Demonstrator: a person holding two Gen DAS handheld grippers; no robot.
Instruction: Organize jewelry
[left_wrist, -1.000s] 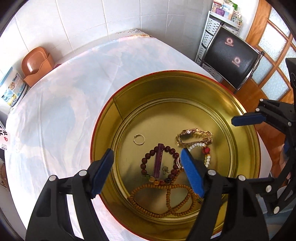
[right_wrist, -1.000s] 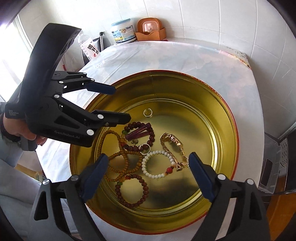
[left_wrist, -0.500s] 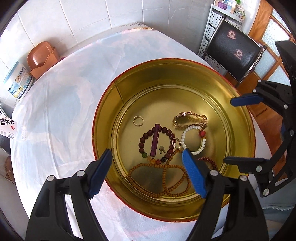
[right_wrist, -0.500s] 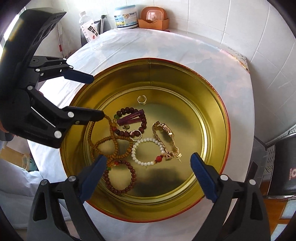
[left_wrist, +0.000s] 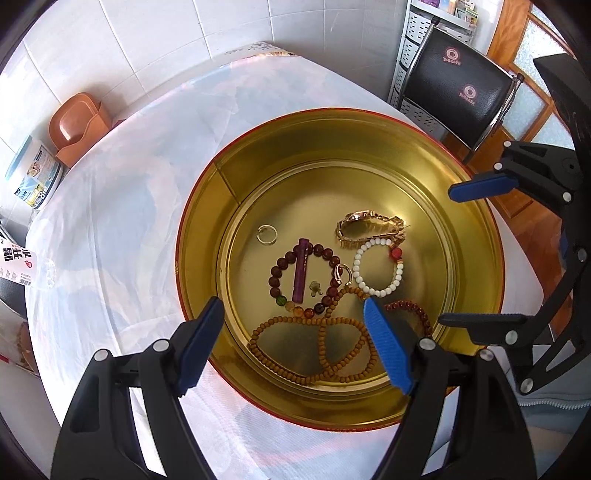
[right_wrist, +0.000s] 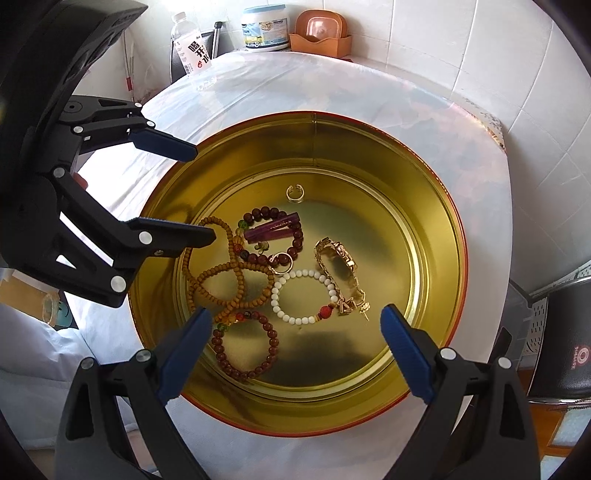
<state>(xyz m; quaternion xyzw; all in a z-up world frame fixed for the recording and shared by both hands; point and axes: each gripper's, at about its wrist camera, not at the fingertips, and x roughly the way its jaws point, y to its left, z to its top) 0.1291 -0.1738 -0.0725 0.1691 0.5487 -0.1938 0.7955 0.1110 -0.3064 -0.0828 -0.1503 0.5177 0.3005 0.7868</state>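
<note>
Gold-lacquered tin (left_wrist: 369, 155) holding all jewelry; white bead bracelet (right_wrist: 301, 297) lying just ahead of right gripper (right_wrist: 295, 350), nearer than left gripper (left_wrist: 295, 339); both hovering with jaws apart, empty.

Both my grippers look the same: my left gripper (left_wrist: 295, 343) and right gripper (right_wrist: 295, 350) are chunky matte black plastic with triangular cutouts, round silver screws at the joints, and ribbed bright blue pads (left_wrist: 388, 350) on the fingers.
</note>
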